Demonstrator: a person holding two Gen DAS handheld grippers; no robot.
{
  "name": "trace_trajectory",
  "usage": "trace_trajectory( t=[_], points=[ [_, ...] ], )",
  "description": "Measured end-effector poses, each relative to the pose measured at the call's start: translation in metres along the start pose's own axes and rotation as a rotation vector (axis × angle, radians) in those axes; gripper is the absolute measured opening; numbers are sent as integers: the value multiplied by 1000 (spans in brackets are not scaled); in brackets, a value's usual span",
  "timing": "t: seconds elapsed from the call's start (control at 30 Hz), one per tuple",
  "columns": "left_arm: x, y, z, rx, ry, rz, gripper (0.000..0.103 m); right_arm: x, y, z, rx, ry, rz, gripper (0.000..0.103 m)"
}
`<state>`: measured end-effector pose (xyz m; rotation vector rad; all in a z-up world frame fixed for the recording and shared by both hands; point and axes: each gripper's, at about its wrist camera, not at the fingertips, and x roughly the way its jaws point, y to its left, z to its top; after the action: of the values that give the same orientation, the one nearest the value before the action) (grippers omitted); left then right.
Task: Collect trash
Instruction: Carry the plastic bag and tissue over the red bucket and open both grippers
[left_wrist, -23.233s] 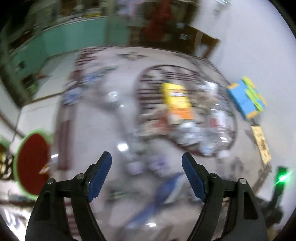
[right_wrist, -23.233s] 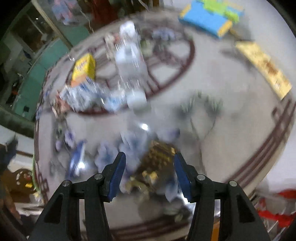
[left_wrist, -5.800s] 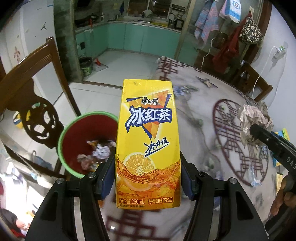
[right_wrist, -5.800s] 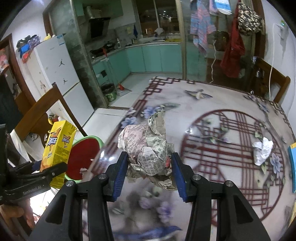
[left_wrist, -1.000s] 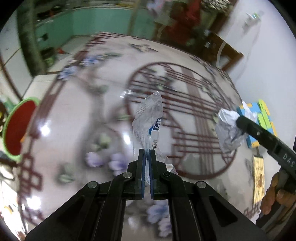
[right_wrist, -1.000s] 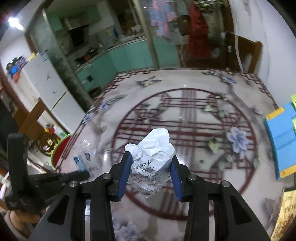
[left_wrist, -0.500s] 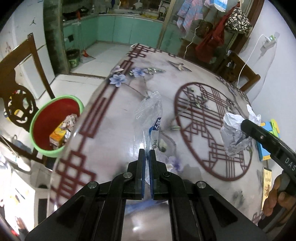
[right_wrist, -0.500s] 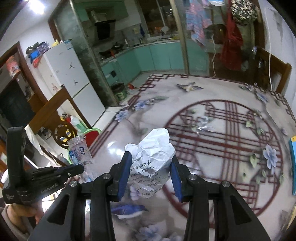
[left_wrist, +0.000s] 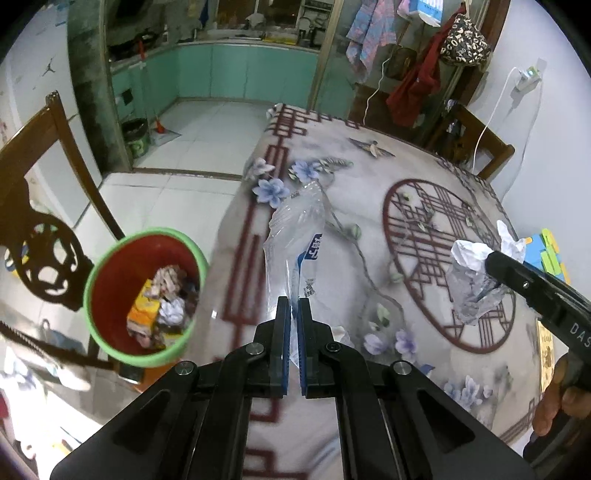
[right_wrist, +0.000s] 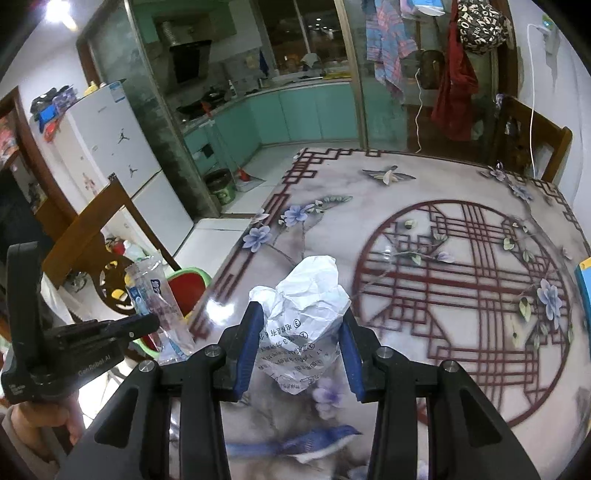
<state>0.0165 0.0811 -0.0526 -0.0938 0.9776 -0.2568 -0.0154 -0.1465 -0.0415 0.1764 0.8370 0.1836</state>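
Clear plastic: a crushed bottle (left_wrist: 295, 236) with a blue and white label, pinched flat between the 2 blue pads of my left gripper (left_wrist: 291, 345), jaws all but touching.
White paper: a crumpled sheet (right_wrist: 304, 317) with printed text, squeezed between the pads of my right gripper (right_wrist: 301, 347), jaws partly apart around it.
Bottle's place: in the air over the near left part of the table (left_wrist: 369, 192), sticking up and away from my fingers.
Paper's place: over the near middle of the table, above the flower print.
Bin (left_wrist: 146, 297): red inside, green rim, on the floor left of the table's edge, near a wooden chair (left_wrist: 40, 206).
In the bin: a yellow carton (left_wrist: 142, 310) and balled paper scraps.
Far right: a blue and yellow block (left_wrist: 546, 254) at the table's edge.
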Motion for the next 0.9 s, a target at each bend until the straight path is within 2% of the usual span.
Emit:
trace_trajectory(
  t=[0.57,0.9],
  points=[
    [-1,67,18,33,5,-44,3,28,88,15,7,-14,-42,39],
    [0,104,19,24,10,-15,3,37,123,20,-15,-18,-43,39]
  ],
)
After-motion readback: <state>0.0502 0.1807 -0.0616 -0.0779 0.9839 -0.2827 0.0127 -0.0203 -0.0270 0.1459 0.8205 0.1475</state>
